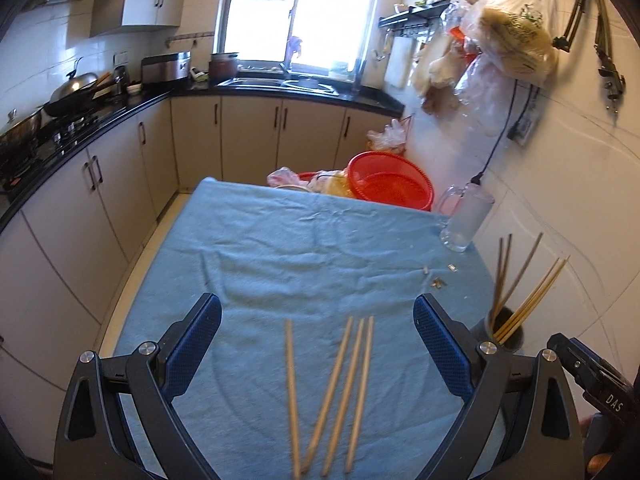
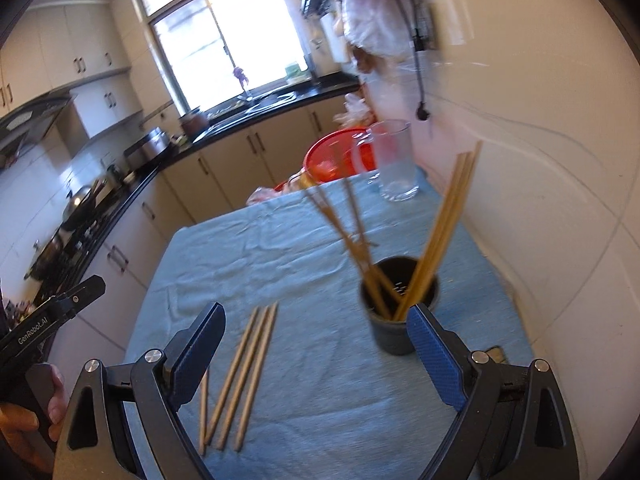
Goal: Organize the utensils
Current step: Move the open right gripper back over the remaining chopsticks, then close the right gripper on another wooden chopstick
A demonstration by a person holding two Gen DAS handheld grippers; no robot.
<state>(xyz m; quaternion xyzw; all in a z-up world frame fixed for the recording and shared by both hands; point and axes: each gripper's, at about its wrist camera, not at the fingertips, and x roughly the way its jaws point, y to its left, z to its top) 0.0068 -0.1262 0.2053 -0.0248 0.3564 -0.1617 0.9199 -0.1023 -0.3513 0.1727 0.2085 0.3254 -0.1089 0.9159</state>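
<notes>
Several wooden chopsticks [image 1: 340,392] lie loose on the blue cloth [image 1: 304,248], between the fingers of my left gripper [image 1: 318,320], which is open and empty above them. They also show in the right wrist view [image 2: 244,372], left of centre. A dark cup [image 2: 394,320] holds several upright chopsticks [image 2: 436,240]; it shows at the right edge of the left wrist view [image 1: 506,334]. My right gripper [image 2: 316,328] is open and empty, its right finger close beside the cup.
A clear glass mug [image 1: 464,218] stands at the table's far right corner by the white wall. A red basin [image 1: 390,182] and plastic bags sit beyond the far edge. Small bits [image 1: 438,276] lie on the cloth. Kitchen counters run along the left.
</notes>
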